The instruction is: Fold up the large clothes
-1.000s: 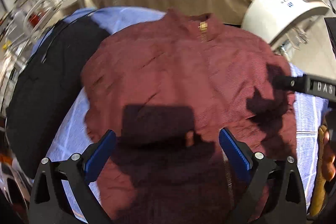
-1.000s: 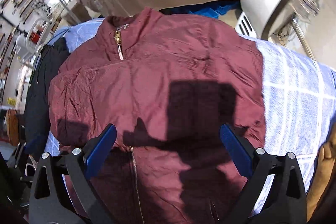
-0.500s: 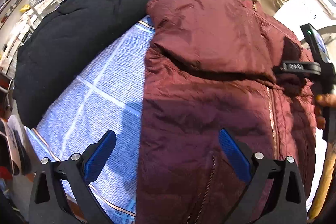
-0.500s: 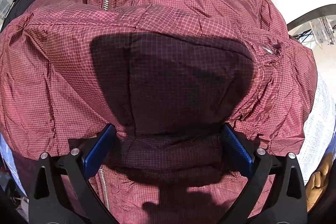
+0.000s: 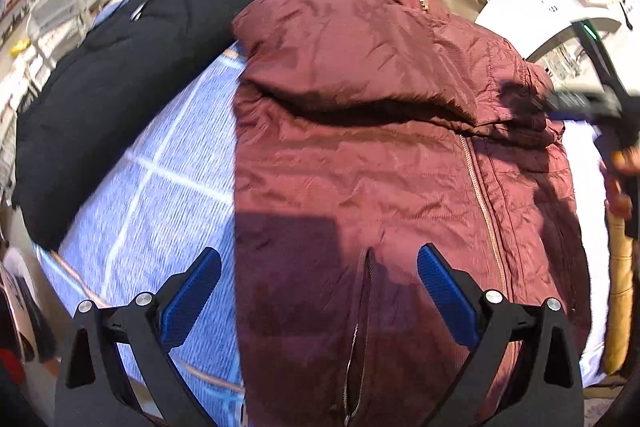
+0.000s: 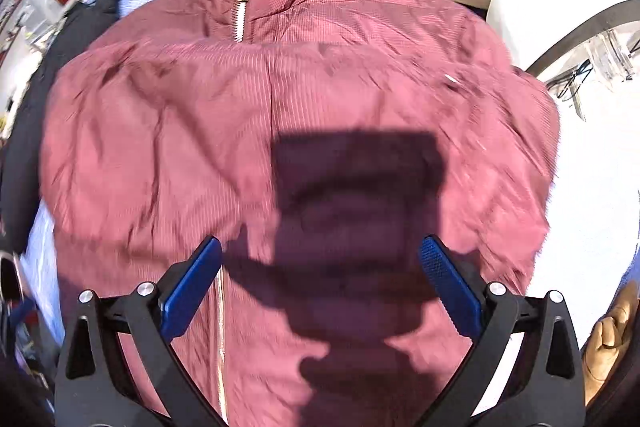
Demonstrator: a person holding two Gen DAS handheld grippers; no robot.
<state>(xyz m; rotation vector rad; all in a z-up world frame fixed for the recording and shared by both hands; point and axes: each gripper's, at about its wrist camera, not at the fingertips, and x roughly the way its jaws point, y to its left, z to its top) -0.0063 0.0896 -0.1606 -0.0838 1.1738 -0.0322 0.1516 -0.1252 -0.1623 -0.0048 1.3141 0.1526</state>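
A black coat (image 5: 120, 87) is lying at the left on the blue checked sheet (image 5: 160, 195), touching the maroon jacket (image 5: 380, 147), which is lying zipped with a sleeve folded across its chest. The left gripper (image 5: 319, 287) is hovering with fingers (image 5: 188, 301) released over the jacket's hem. The right gripper (image 6: 320, 283) is hovering with fingers spread, empty, over the jacket's middle.

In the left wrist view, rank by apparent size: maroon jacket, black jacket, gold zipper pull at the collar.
Largest to smallest as they look:
1. maroon jacket, though it lies nearest the camera
2. black jacket, partly cut off at the frame edge
3. gold zipper pull, tiny
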